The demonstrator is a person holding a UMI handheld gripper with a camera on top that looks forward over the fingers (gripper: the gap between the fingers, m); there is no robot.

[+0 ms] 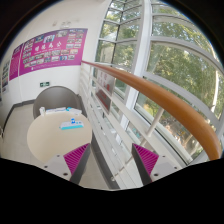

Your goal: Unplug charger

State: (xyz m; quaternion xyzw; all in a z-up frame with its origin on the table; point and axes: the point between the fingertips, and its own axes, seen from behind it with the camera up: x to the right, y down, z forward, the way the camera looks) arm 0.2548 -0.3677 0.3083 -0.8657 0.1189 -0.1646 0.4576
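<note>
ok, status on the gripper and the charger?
Gripper open, nothing between fingers. No charger identifiable; small blue item on round white table beyond the fingers. Wooden handrail alongside, path clear.

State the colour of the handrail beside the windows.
Orange-brown wood tone; the handrail shows in the gripper view, beyond the open tool.

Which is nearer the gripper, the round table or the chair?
The round white table, just ahead of the open gripper's fingers, a small blue item on it; the grey chair stands beyond it.
</note>
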